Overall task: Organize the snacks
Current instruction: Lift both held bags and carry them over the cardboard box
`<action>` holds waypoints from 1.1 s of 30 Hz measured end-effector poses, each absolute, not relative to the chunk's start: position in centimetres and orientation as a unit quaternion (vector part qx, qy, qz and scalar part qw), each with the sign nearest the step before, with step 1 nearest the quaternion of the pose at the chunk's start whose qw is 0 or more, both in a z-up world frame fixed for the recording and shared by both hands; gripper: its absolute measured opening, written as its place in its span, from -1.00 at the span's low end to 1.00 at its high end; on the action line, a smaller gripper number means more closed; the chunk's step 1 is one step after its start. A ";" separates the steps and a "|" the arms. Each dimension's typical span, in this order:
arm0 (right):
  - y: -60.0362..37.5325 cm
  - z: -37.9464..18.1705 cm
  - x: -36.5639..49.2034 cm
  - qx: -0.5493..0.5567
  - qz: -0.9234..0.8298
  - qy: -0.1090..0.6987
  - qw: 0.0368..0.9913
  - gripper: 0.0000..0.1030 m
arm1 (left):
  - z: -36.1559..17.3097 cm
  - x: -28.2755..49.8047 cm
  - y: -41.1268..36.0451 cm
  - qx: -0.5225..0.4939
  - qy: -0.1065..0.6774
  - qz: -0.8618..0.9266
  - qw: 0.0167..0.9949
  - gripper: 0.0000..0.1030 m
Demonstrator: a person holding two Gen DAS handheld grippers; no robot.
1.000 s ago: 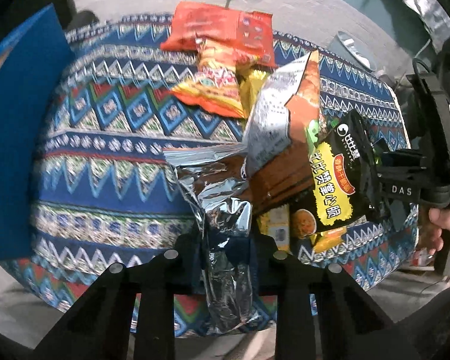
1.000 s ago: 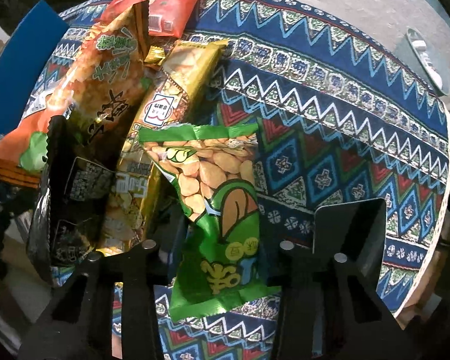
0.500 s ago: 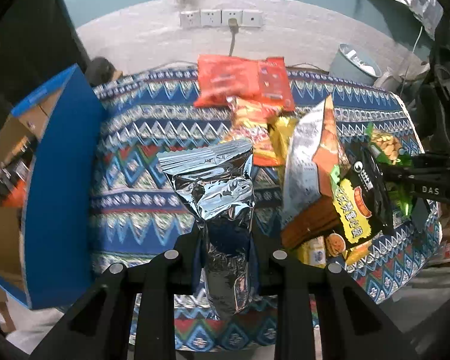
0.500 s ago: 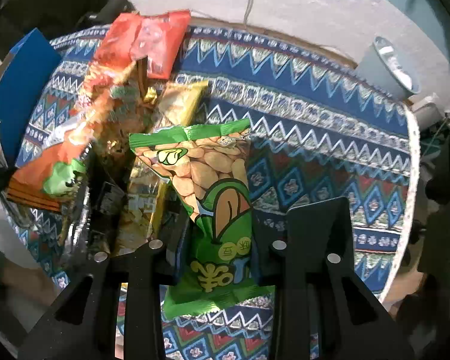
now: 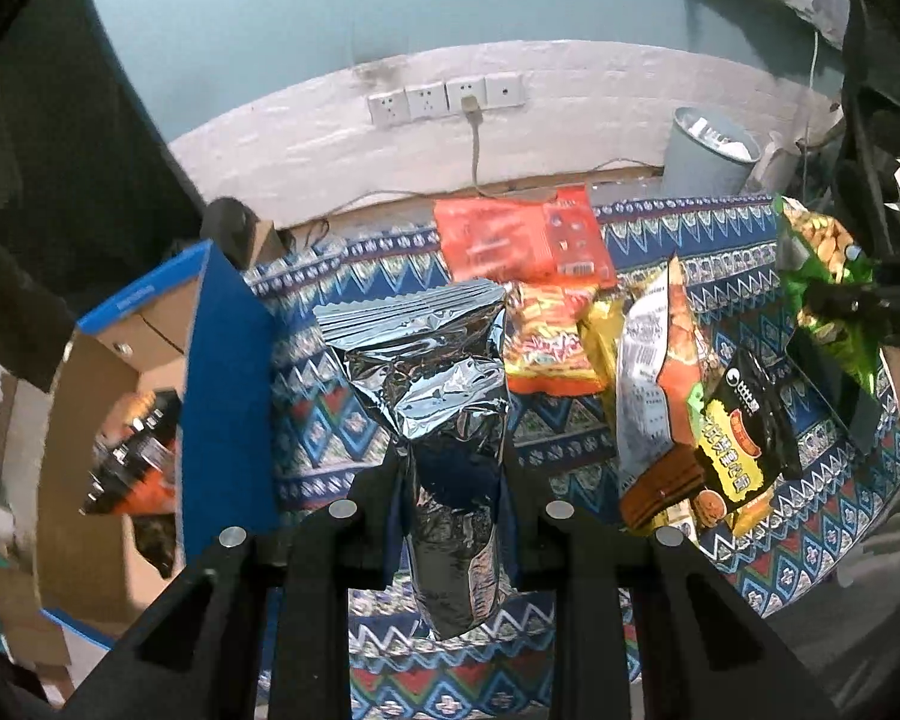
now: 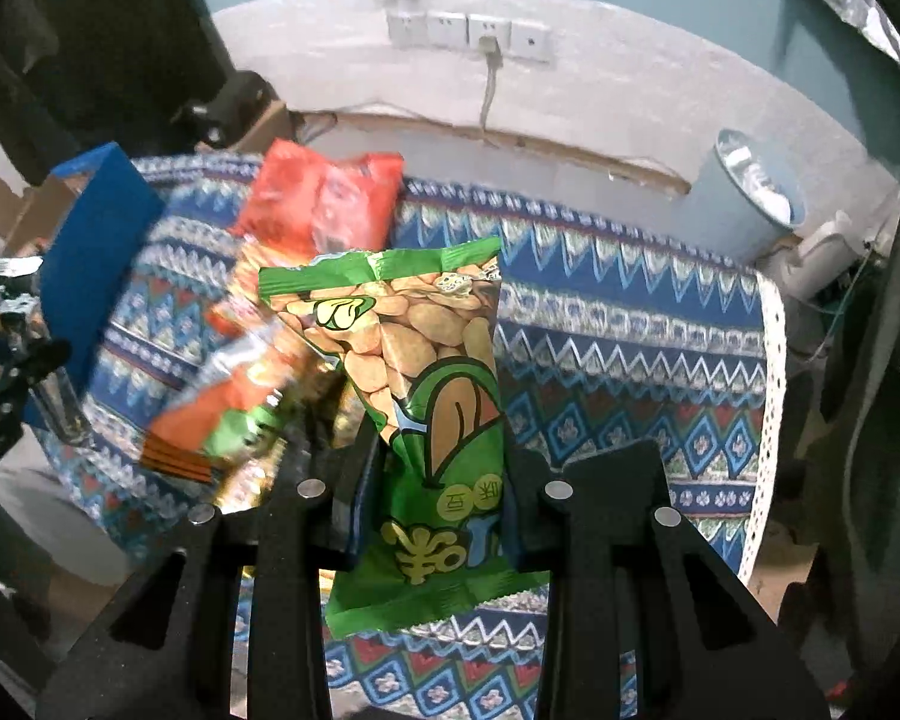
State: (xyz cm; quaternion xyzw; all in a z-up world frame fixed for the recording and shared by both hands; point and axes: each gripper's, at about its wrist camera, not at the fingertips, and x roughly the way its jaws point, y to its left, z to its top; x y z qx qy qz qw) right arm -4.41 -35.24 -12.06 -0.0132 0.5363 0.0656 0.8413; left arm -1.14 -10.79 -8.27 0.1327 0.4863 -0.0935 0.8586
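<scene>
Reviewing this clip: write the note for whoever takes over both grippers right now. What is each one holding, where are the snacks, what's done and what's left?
Left gripper: shut on a silver bag, held above the table.
Right gripper: shut on a green peanut bag, also off the table.
Blue box: at the table's left edge, open, one dark packet already inside.
Left to do: box both held bags, then the pile: red bag, black-and-yellow packet and the rest.

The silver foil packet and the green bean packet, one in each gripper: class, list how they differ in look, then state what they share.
The silver foil packet is plain, crinkled and mirror-like with no print showing; the green bean packet is printed with beans and lettering. The silver packet sits in the left gripper, the green one in the right gripper. Both are sealed, gripped low on the pack and held above the patterned tablecloth.
</scene>
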 end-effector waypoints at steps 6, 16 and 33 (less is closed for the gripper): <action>-33.6 -9.6 -4.0 -0.014 0.078 0.514 0.854 -0.39 | -6.5 -0.9 -10.1 0.156 0.467 -0.098 0.865 -0.51; -30.3 -7.0 -3.2 -0.008 0.105 0.486 0.867 -0.39 | -3.0 0.0 -8.4 0.171 0.432 -0.106 0.879 -0.51; -22.9 -4.3 -0.4 -0.009 0.150 0.462 0.874 -0.39 | 1.4 0.8 -2.9 0.191 0.365 -0.086 0.907 -0.51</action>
